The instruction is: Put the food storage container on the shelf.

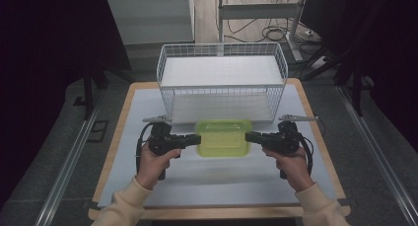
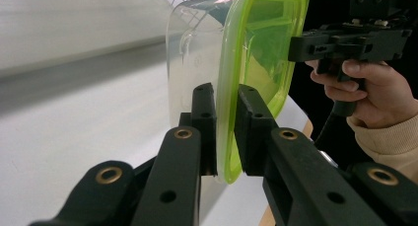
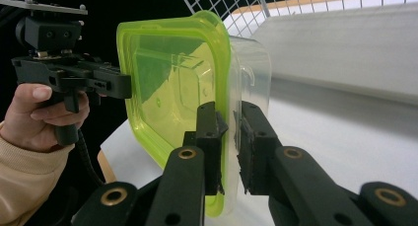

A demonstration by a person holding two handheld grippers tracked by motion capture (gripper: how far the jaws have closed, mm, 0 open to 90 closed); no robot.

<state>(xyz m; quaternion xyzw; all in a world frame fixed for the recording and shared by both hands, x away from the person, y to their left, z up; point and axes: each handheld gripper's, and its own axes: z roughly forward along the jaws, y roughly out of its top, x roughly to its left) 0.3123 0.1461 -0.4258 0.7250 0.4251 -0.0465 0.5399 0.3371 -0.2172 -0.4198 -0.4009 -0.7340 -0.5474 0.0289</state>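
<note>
Scene: A person stood at a table (image 1: 123, 186) covered by a white mat, a two-jaw gripper in each hand, forearms in cream sleeves coming in from the near edge.
Container: A clear plastic box with a lime-green lid (image 1: 223, 137) sat at the middle of the mat, just in front of a white wire basket (image 1: 222, 95).
Left gripper: The left gripper (image 1: 195, 139) met the box's left end. In the left gripper view its jaws were pressed onto the green lid rim (image 2: 226, 137), one jaw on each side of the lip.
Right gripper: The right gripper (image 1: 249, 136) pinched the opposite end in the same way; the right gripper view showed the rim and the clear wall (image 3: 229, 147) caught between its jaws.
Height: From the high view I could not tell whether the box rested on the mat or was just raised.
Step in hand: It looked like a two-handed carry of the box, probably toward the basket behind it.
How to do it well: Both hands needed to rise together and stay level, so the box did not tilt or twist between the two thin rim grips.
Grip care: The hold was only on the lip, so steady pressure mattered; a pull apart could have popped the lid off or let one end slip.
Clearance: The basket's front wall stood higher than the box, so the lift would have to clear that edge before moving forward.
</note>
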